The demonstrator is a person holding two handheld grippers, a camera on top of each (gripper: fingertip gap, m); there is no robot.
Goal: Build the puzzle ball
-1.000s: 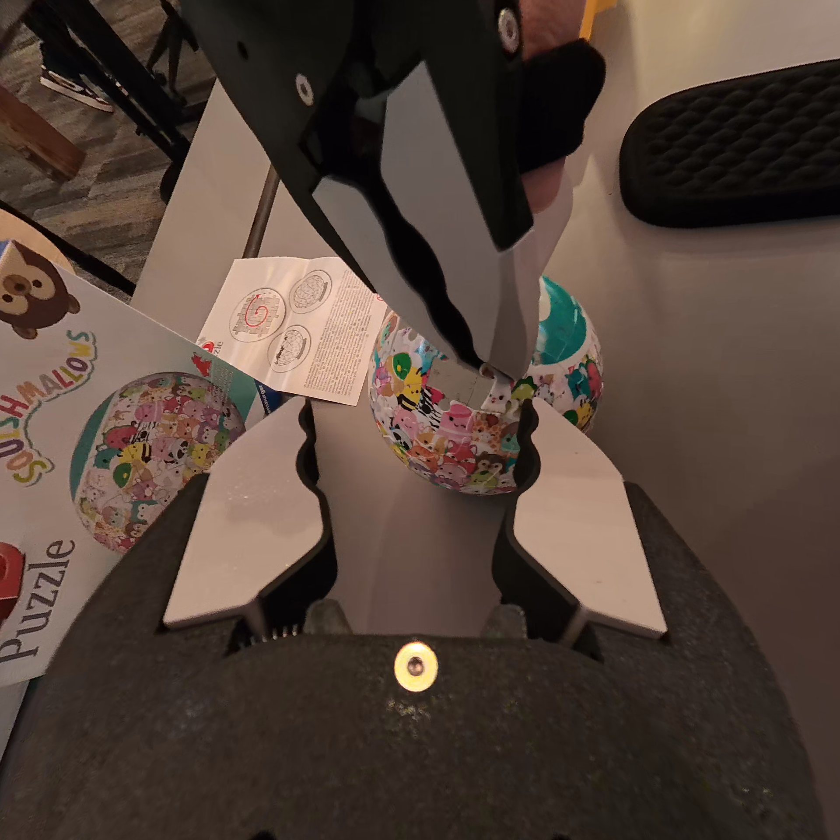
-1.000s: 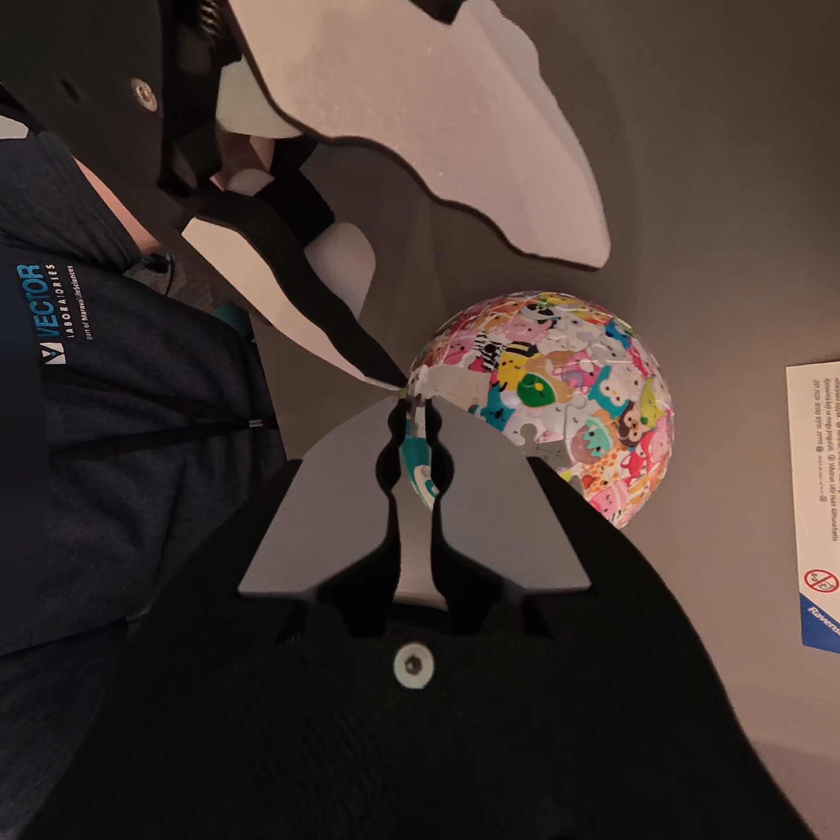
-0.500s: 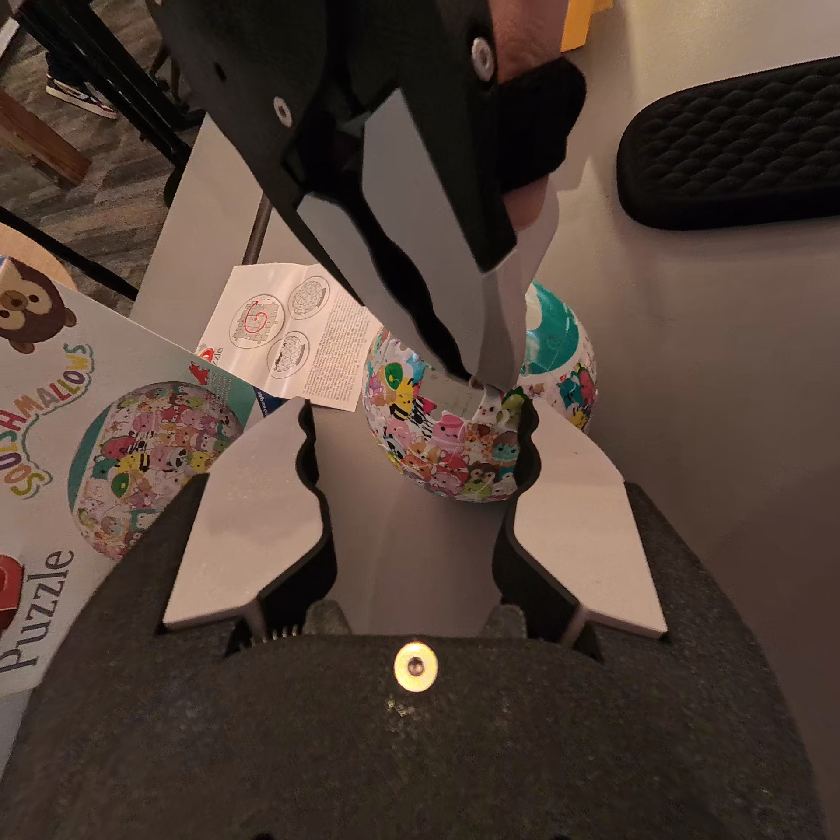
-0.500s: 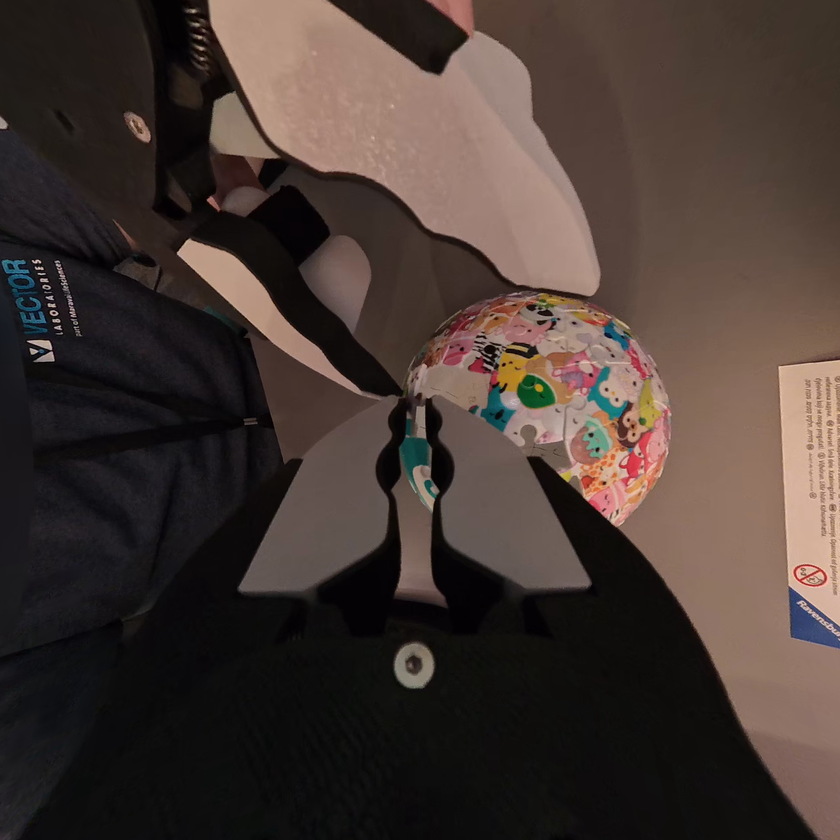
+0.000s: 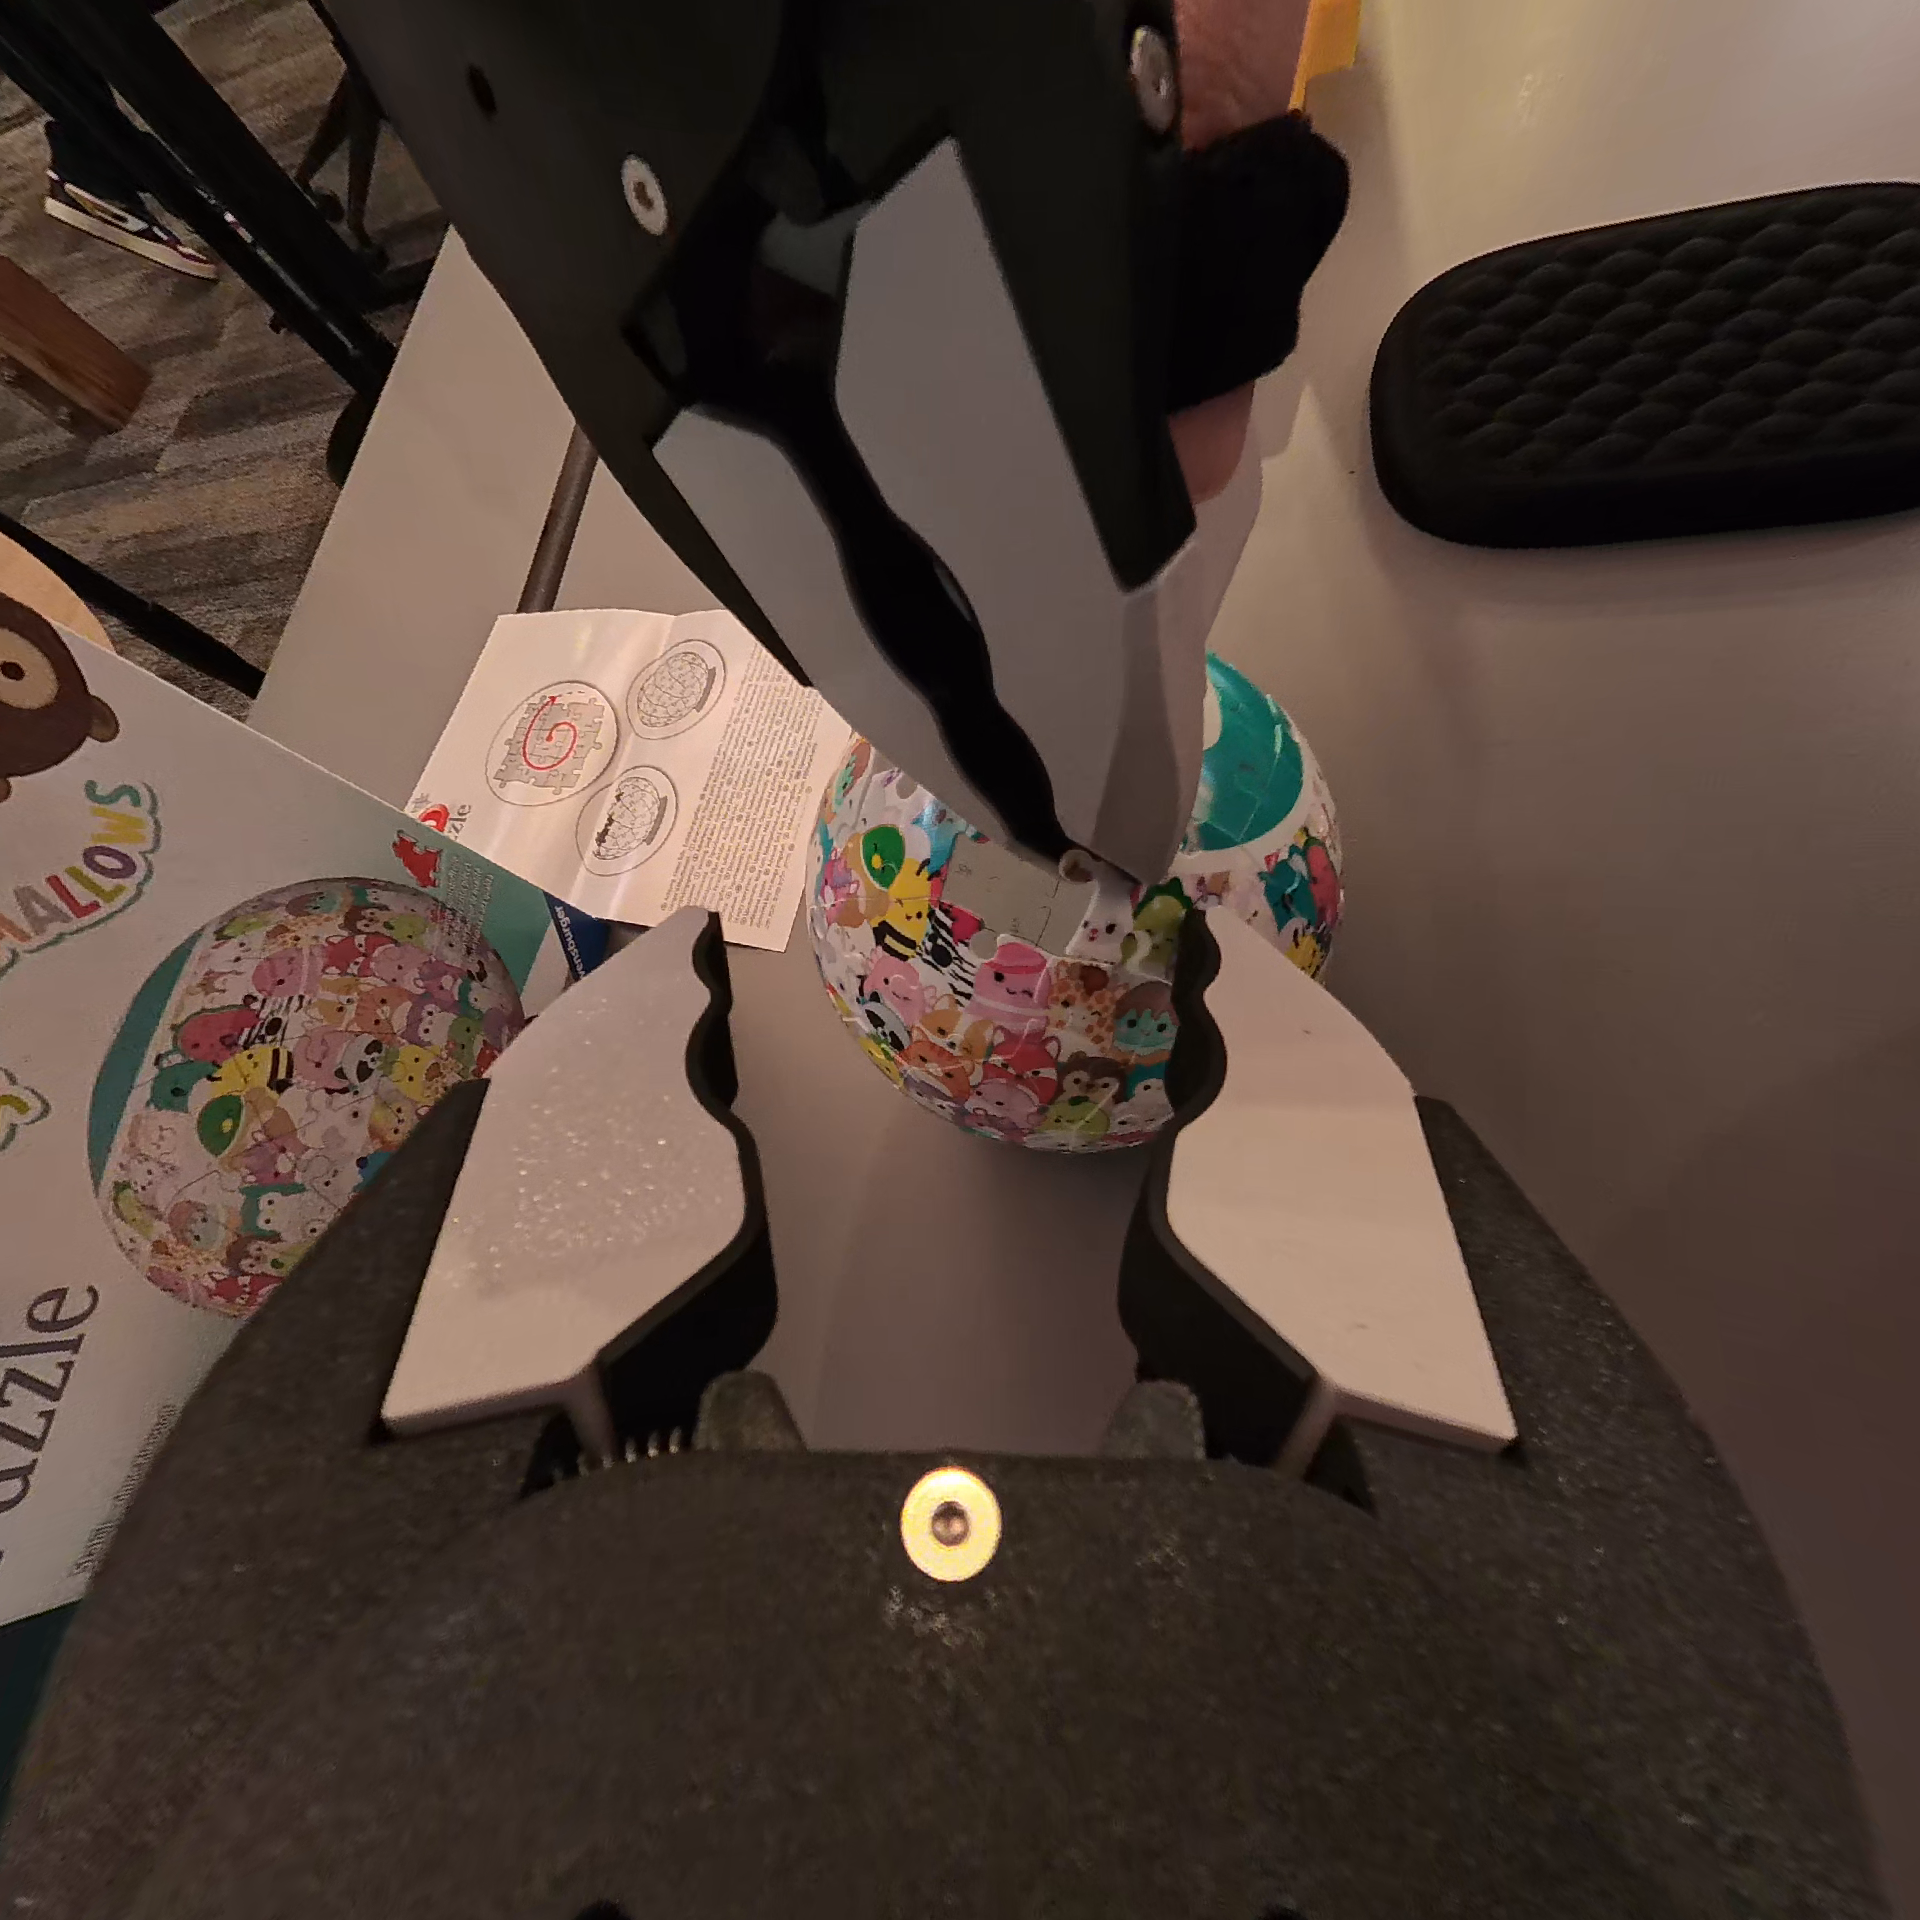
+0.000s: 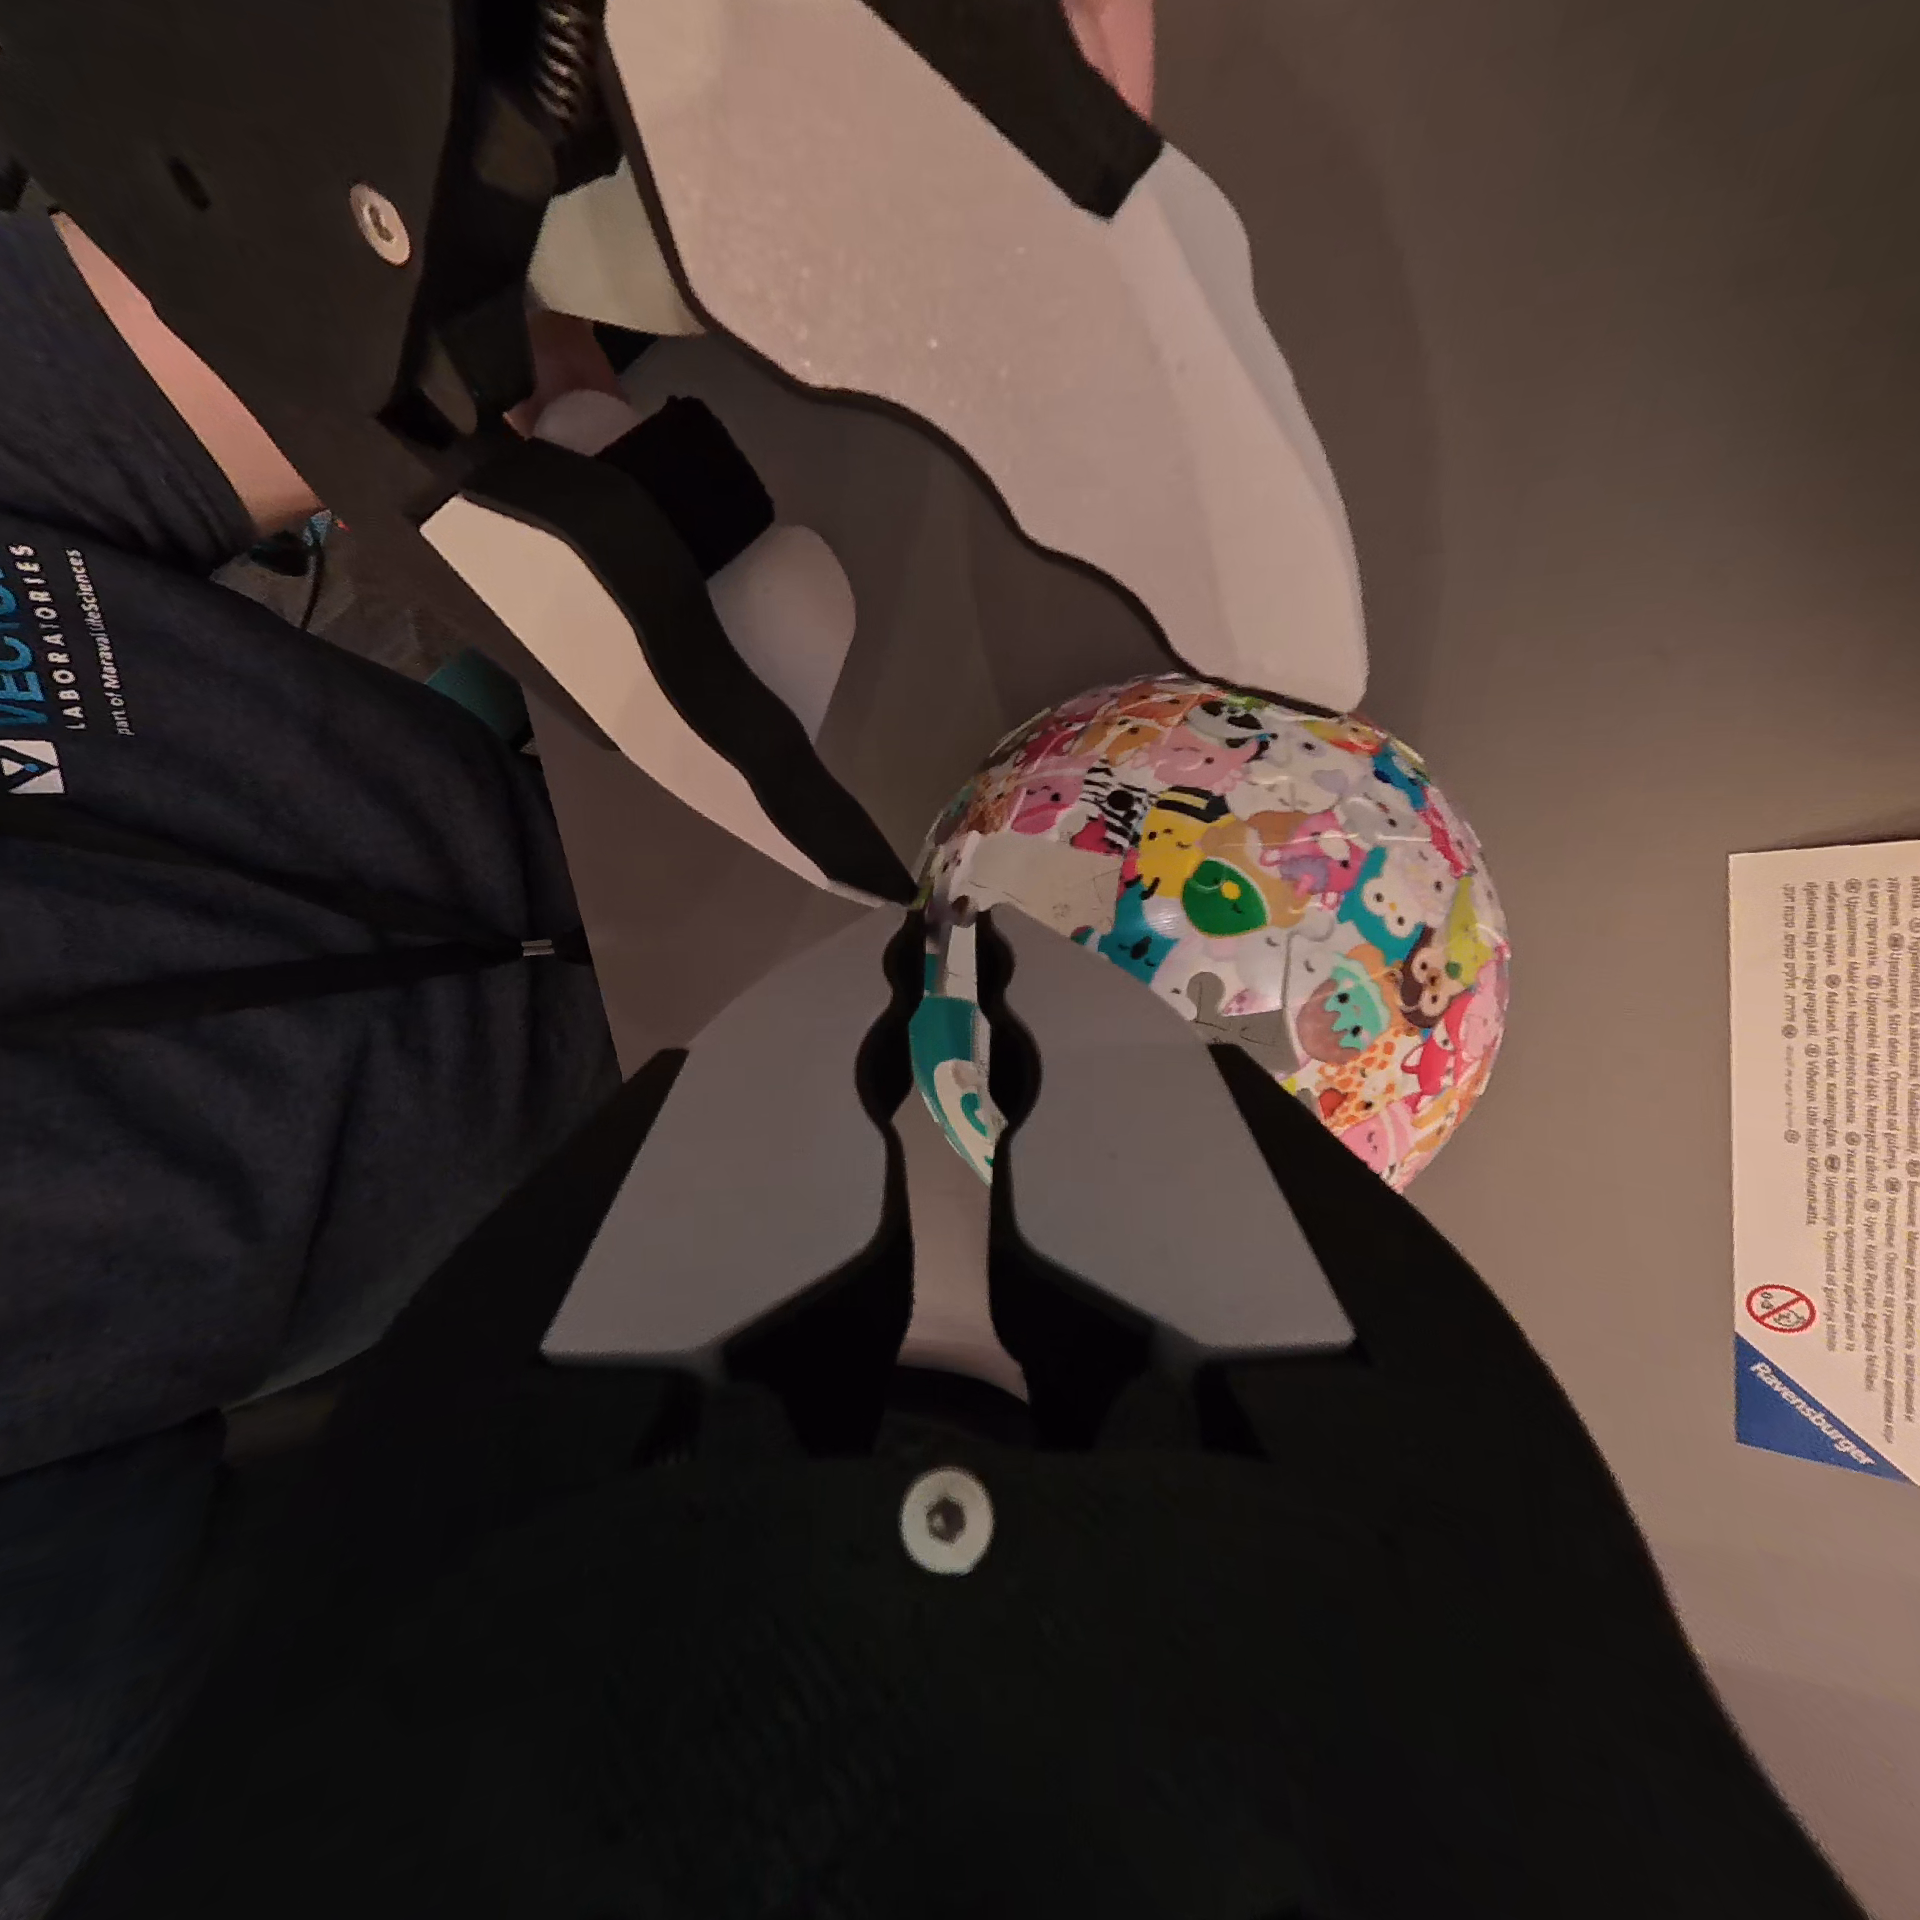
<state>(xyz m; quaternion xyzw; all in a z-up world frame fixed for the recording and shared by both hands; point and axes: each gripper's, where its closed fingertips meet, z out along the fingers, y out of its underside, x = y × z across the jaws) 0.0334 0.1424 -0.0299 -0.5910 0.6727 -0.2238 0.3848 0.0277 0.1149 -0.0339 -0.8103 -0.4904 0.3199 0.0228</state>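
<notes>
Left to right: my left gripper hangs released beside the puzzle ball on the table; my right gripper clenches a loose piece at its gap. Risk: hard pressing rolls the unheld ball.

Surfaces: plastic, paper, padding.
Puzzle ball glossy plastic; left gripper body grainy matt black; leaflet matt paper, upper left; black pad quilted, upper right.
</notes>
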